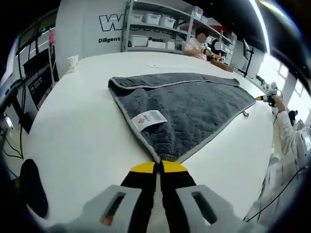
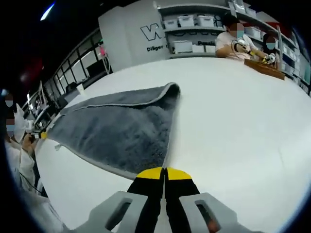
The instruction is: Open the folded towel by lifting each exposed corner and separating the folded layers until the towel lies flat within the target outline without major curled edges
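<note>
Your tabletop [image 1: 73, 141] is white and wide, and the towel [image 1: 187, 109] lies on it as a grey folded wedge, spreading away from both of your tools toward the shelves [image 1: 155, 29] at the back. In the left gripper view the towel fans out ahead from a pointed corner, with its broad side running across the far part of the tabletop and a white label [image 1: 149, 119] sewn near the left hem. A doubled layer shows along that far side as a rolled band.

In the right gripper view the towel [image 2: 121, 128] lies ahead and to the left, with one hem running straight back from your jaws to a curled fold at the far end.

Your left hand-held gripper [image 1: 158, 167] has its yellow tips pressed together right at the towel's near point, and it looks clamped on that corner. Your right hand-held gripper [image 2: 164, 174] is likewise closed at the near end of its hem, apparently pinching the edge.

So each tool sits at a corner, with the cloth's bulk lying forward of both. Judging from that, the next move calls for drawing the two corners apart and toward you, away from the rolled band, so the layers peel open. No target outline is visible on the tabletop.
</note>
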The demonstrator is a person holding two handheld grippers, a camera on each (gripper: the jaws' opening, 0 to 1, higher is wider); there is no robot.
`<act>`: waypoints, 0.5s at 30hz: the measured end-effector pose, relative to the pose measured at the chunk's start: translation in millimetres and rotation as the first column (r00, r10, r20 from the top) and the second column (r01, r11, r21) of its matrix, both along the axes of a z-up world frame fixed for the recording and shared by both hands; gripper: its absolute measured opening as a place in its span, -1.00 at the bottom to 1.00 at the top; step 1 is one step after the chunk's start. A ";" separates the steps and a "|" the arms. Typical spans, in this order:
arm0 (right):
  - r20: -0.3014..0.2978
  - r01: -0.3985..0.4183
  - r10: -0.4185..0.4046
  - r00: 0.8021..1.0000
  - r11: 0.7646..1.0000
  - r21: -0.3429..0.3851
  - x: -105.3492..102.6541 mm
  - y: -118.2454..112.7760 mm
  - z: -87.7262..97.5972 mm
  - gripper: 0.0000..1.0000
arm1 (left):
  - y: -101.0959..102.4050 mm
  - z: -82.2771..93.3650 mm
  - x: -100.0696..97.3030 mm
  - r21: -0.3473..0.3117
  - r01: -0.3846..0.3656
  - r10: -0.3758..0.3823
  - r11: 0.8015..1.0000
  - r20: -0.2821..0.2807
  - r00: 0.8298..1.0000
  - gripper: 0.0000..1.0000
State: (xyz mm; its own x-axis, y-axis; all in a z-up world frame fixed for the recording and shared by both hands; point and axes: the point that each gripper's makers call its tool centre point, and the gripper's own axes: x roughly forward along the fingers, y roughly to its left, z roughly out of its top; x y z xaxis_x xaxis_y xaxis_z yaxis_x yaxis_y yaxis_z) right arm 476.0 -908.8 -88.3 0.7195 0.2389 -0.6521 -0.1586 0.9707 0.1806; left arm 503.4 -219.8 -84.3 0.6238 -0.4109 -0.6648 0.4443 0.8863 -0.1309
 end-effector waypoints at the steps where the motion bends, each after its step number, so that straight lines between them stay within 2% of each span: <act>1: 0.000 0.000 0.000 1.000 1.000 -0.001 -1.9 -0.4 0.5 -1.00 | 0.5 0.0 -2.2 0.006 0.003 -0.003 1.000 -0.004 1.000 -0.98; 9: -0.015 -0.018 0.018 1.000 1.000 -0.016 -11.3 -17.7 2.5 -1.00 | 1.4 -0.4 -17.1 0.029 0.021 -0.021 0.999 -0.024 0.999 -0.98; 15: -0.024 -0.031 0.030 0.999 0.999 -0.027 -23.0 -22.1 3.1 -1.00 | 3.2 -0.9 -30.8 0.046 0.036 -0.034 0.998 -0.042 0.999 -0.98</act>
